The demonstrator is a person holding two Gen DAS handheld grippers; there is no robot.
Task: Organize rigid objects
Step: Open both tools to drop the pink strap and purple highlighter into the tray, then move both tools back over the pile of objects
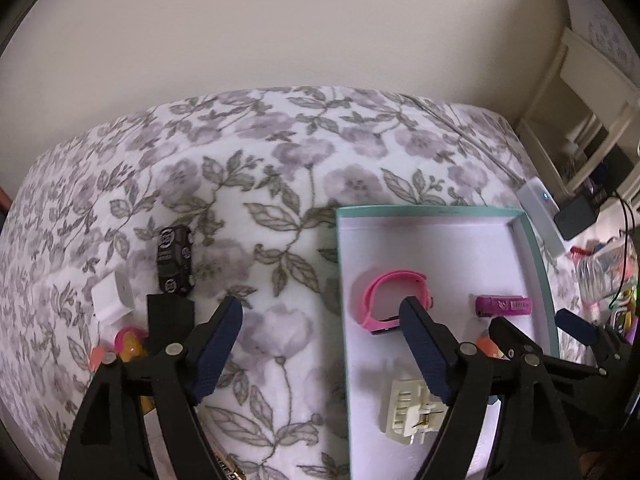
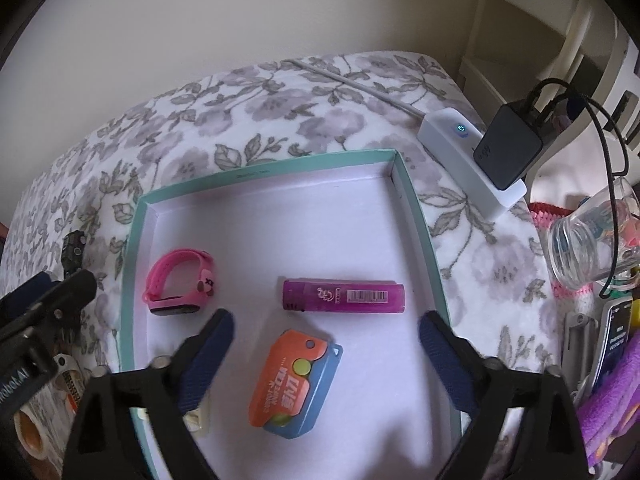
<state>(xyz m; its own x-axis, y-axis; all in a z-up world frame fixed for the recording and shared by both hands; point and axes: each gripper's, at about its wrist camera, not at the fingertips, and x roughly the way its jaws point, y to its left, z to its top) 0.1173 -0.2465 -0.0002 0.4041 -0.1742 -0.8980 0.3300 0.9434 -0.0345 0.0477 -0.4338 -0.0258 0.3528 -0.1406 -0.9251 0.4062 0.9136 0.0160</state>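
Bed, sorting | left gripper (image 1: 320, 316) and right gripper (image 2: 326, 330) both open, empty | watch (image 2: 178, 284), lighter (image 2: 344, 296), card pack (image 2: 294, 388) inside tray (image 2: 136, 264); toy car (image 1: 175, 260) outside, left of tray | risk: soft bedding could tip the tray when pressed.

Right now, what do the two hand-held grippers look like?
Both look alike. The left hand-held gripper and the right hand-held gripper have black plastic frames with triangular cut-outs, round silver pins at the joints, and dark blue textured pads on the fingers. No sleeves or cables show.
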